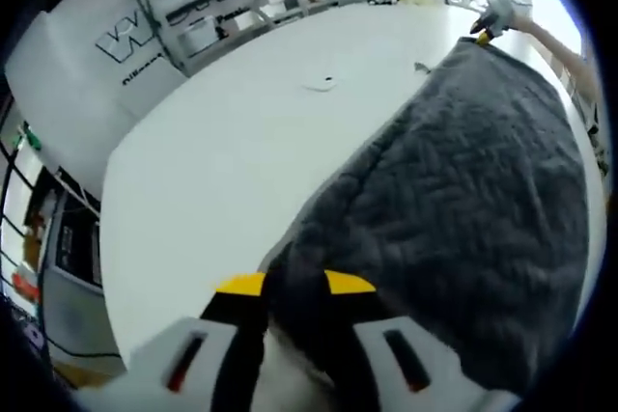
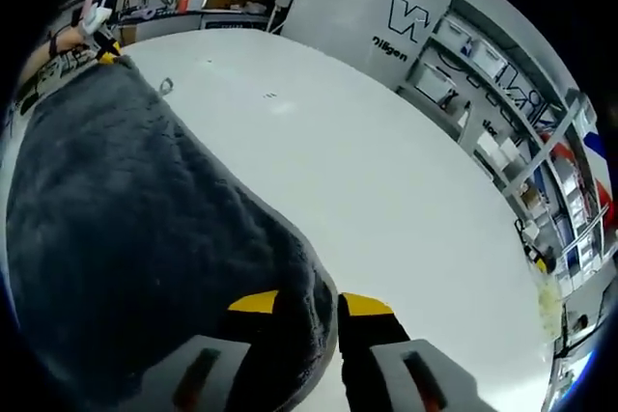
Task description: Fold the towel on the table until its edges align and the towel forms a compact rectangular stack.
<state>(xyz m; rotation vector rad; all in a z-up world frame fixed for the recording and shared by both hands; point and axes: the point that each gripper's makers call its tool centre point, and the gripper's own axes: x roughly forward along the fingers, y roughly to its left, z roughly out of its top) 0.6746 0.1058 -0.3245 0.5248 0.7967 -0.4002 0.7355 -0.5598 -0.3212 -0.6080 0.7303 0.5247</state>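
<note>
Grey towel [image 1: 463, 190] spread across the white counter [image 1: 241, 151], one corner pinched in left tongs [image 1: 294, 287], another in right tongs [image 2: 314, 304]; likely risk: uneven lift between hands skews the fold, misaligning edges.

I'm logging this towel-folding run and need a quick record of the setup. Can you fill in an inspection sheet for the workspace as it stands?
Surface: white table, wide and mostly bare.
Job's things: dark grey towel, spread out and held up along one edge, not yet a compact stack.
Clutter: a small pale loop-like bit on the table beyond the towel; too small to identify.
Grippers: left gripper shut on one towel corner; right gripper shut on the other corner. Each shows at the far end of the other's view.
Cables: nothing seen.
Surroundings: shelving with storage bins, a white wall panel with dark lettering.
</note>
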